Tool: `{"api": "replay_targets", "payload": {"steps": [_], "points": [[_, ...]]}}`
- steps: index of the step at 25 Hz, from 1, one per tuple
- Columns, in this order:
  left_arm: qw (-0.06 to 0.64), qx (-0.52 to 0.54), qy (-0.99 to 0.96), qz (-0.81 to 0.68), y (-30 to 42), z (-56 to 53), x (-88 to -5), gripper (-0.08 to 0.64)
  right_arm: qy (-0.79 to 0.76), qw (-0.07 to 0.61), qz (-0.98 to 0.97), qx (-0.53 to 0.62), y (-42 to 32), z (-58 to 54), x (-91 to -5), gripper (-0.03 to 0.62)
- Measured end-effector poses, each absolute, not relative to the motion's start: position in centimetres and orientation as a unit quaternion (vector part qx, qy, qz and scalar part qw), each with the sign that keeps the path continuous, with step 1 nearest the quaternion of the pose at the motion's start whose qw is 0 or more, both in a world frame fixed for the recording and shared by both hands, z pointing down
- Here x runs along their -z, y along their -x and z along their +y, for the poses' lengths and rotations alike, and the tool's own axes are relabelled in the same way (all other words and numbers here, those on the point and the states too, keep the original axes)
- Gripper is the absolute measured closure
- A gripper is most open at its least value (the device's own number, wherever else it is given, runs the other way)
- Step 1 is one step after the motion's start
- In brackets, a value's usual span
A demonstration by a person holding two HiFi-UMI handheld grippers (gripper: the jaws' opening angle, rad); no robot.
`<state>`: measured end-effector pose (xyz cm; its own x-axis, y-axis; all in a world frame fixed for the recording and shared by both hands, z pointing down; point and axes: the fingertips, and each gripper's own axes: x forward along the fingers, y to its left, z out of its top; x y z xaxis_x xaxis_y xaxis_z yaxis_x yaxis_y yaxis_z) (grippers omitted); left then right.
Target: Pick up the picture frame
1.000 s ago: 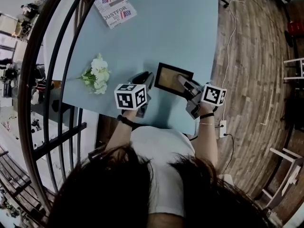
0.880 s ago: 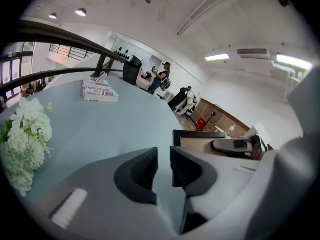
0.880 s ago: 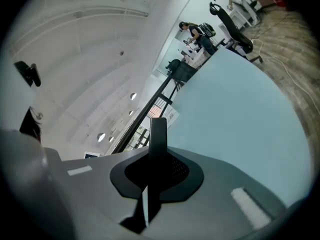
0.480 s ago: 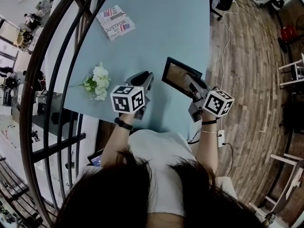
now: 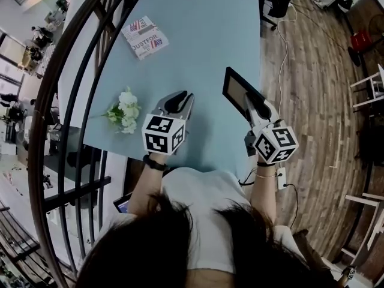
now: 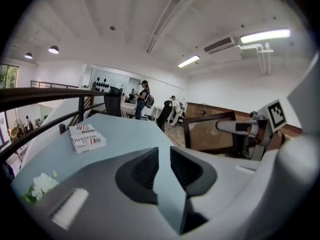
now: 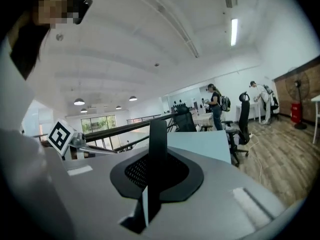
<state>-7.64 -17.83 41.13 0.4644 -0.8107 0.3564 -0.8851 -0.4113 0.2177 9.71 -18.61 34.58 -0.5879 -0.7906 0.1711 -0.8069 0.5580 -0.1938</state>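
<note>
Black-edged picture frame (image 5: 238, 92) tilted up, clamped in right tool (image 5: 259, 105), left tool (image 5: 183, 98) slightly parted, empty

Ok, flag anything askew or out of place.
Only the picture frame: it is off the table, tilted on edge, clamped in the jaws of the right gripper. The flowers lie loose near the table's left edge. Nothing spilled or damaged.
</note>
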Motion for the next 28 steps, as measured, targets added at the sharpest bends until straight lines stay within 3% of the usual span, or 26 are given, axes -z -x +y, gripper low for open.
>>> {"api": "replay_targets", "payload": {"steps": [10,15,28], "points": [[0.144,-0.097,-0.844,-0.507,7.7,-17.1,-40.1,0.441,-0.502,0.102,-0.859,-0.002,-10.4,-17.9,-34.4,0.581],[0.118,-0.106,-0.826,-0.541,9.2,-16.8,-40.5,0.501,-0.501,0.104,-0.859,-0.004,-10.1,-17.5,-35.0,0.581],[0.103,-0.113,-0.814,-0.561,10.5,-16.8,-40.8,0.503,-0.498,0.113,-0.859,-0.033,-10.1,-17.5,-36.3,0.581]]}}
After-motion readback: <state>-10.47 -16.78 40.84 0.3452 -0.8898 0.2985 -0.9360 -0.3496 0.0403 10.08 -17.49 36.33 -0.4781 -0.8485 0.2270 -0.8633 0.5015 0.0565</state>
